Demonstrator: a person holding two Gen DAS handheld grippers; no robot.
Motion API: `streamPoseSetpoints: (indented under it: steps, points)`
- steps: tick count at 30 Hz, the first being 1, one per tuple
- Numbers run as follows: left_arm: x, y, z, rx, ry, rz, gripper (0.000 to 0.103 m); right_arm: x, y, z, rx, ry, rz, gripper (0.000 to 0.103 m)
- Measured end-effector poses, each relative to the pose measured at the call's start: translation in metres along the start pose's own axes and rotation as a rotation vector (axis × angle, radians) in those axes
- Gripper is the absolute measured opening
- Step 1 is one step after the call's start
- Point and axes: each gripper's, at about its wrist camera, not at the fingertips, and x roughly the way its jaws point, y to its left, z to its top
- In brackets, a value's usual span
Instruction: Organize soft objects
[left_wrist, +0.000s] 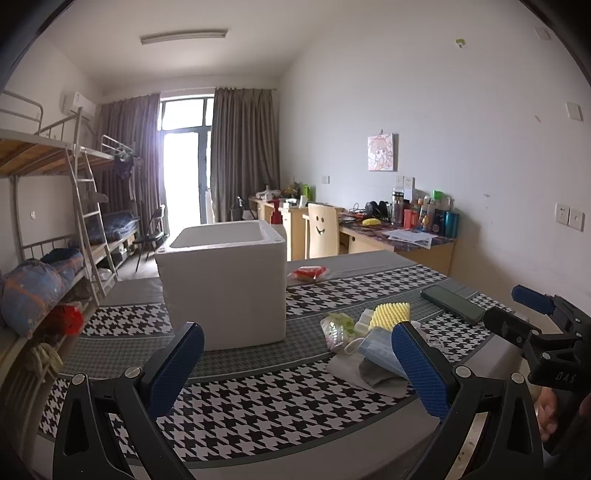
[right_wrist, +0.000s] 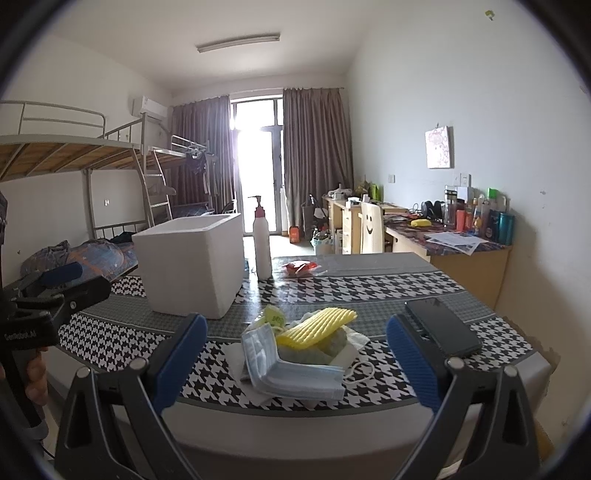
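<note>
Both claws released, empty: left claw (left_wrist: 297, 363); right claw (right_wrist: 297, 352) above face masks (right_wrist: 291, 373); yellow sponge (right_wrist: 317, 326) atop pile; foam box (right_wrist: 190, 266) on tabletop (right_wrist: 369, 291).

We see a white-walled dormitory room. Its far glass door (right_wrist: 258, 166) admits bright daylight between brown curtains (right_wrist: 314, 155). Left of the door stand metal bunk beds (left_wrist: 55, 177); right of it, wooden desks (right_wrist: 461, 251) line the wall.
</note>
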Motion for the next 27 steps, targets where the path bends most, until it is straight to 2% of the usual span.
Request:
streamPoseSetpoints:
  steps: [17, 27]
  points:
    - [0.004, -0.002, -0.002, 0.012, 0.012, -0.019, 0.102, 0.001, 0.001, 0.000, -0.013, -0.005, -0.026, 0.100]
    - [0.023, -0.010, -0.001, 0.025, 0.057, -0.052, 0.102, 0.013, -0.005, -0.002, 0.002, 0.027, -0.037, 0.100]
